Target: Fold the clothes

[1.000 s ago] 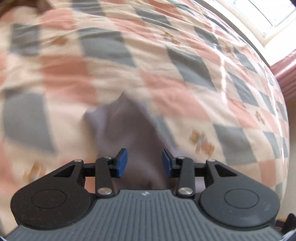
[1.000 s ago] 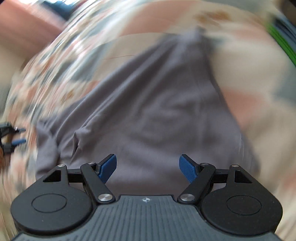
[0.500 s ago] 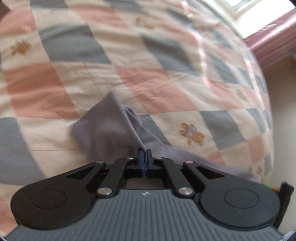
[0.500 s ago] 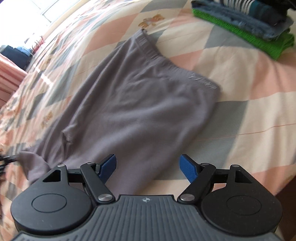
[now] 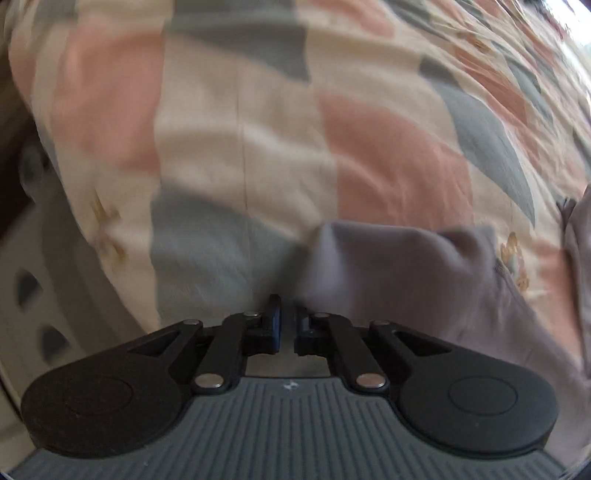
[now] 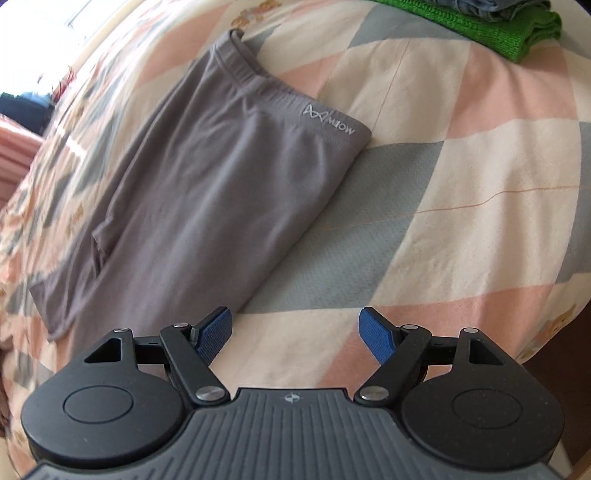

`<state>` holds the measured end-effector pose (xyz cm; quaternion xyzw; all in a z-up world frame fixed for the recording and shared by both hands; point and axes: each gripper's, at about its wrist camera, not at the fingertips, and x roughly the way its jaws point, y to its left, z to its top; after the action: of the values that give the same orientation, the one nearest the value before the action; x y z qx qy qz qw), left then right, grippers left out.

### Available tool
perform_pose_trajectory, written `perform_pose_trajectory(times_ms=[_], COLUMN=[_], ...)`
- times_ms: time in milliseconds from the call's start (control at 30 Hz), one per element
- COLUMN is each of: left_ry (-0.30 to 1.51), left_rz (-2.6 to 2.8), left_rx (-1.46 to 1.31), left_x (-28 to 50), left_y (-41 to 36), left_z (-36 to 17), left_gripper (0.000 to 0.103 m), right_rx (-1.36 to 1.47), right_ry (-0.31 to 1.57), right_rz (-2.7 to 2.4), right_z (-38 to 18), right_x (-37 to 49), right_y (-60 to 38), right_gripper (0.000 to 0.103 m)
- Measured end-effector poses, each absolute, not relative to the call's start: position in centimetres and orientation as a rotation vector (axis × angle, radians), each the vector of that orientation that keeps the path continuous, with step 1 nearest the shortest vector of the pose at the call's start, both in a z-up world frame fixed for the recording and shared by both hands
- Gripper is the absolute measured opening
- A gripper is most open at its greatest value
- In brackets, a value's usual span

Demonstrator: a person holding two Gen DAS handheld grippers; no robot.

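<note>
The grey pants (image 6: 207,192) lie flat on the bed (image 6: 480,177), running from 12 o'clock down to 8 o'clock in my right view. Their waistband faces 12 o'clock. The leg end is cut off low at the left. In my blurry left view, a grey corner (image 5: 388,273) sits at 2 o'clock. My left tool (image 5: 286,325) is almost pressed together, but I cannot tell if cloth is pinched. My right tool (image 6: 295,332) is spread wide over bare bed. The bed edge drops off at 4 o'clock. Green folded clothes (image 6: 491,26) are cut off at the top.
</note>
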<state>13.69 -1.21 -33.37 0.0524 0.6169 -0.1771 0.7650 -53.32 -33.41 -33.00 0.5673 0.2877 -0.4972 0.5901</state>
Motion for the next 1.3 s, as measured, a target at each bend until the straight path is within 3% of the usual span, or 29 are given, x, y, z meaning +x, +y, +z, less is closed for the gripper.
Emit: perform_pose_trajectory(times_ms=[100, 167, 200, 300, 433, 533, 600, 667, 700, 733, 833, 867, 967, 1067, 1233, 1300], left_ry=[1.288, 1.191, 1.123, 0.966, 0.903, 0.843, 0.785, 0.760, 0.744, 0.711, 0.615, 0.626, 0.827, 1.071, 1.333, 1.358], left_rz=[-0.455, -0.524, -0.563, -0.712, -0.946, -0.972, -0.888, -0.810, -0.771, -0.723, -0.489, -0.420, -0.352, -0.399, -0.392, -0.349], left_rx=[0.053, 0.163, 0.259, 0.552, 0.689, 0.849, 0.986, 1.039, 1.052, 1.032, 0.936, 0.875, 0.602, 0.334, 0.006, -0.094], left_x=[13.1, 12.4, 12.0, 10.0, 6.0, 2.8, 1.8, 3.6, 4.7, 6.6, 13.2, 15.4, 20.5, 19.9, 16.3, 15.9], left_y=[-1.0, -2.4, -3.6, -7.1, -8.3, -9.4, -10.2, -10.8, -10.9, -10.9, -10.5, -10.0, -7.2, -3.8, -0.5, -0.2], left_z=[-32.9, -31.8, -31.0, -30.1, -29.4, -31.1, -33.3, -34.6, -34.9, -34.2, -31.4, -30.3, -27.8, -28.6, -34.3, -36.4], left_gripper=[0.013, 0.042, 0.047, 0.050, 0.051, 0.062, 0.060, 0.018, 0.014, 0.014, 0.036, 0.033, 0.033, 0.035, 0.039, 0.041], right_rx=[1.301, 1.311, 1.321, 1.383, 1.448, 1.438, 1.422, 1.406, 1.396, 1.386, 1.372, 1.372, 1.382, 1.381, 1.399, 1.406], right_ry=[0.673, 0.629, 0.600, 0.493, 0.392, 0.379, 0.389, 0.403, 0.415, 0.425, 0.435, 0.430, 0.399, 0.370, 0.261, 0.205], right_rz=[-1.179, -1.188, -1.197, -1.241, -1.290, -1.312, -1.315, -1.317, -1.314, -1.310, -1.298, -1.298, -1.302, -1.316, -1.331, -1.327], right_z=[-33.3, -33.7, -34.0, -35.1, -36.1, -36.4, -36.5, -36.5, -36.5, -36.4, -36.4, -36.4, -36.4, -36.3, -36.4, -36.6], right_x=[-53.9, -54.4, -54.6, -55.5, -56.4, -56.6, -56.4, -56.2, -56.1, -56.0, -55.9, -55.9, -56.2, -56.6, -58.2, -58.9], right_y=[-33.7, -34.1, -34.5, -35.5, -36.5, -36.8, -36.8, -36.8, -36.8, -36.8, -36.8, -36.7, -36.6, -36.4, -36.4, -36.9], right_gripper=[0.084, 0.084, 0.084, 0.084, 0.084, 0.085, 0.086, 0.086, 0.086, 0.086, 0.086, 0.086, 0.086, 0.086, 0.084, 0.081])
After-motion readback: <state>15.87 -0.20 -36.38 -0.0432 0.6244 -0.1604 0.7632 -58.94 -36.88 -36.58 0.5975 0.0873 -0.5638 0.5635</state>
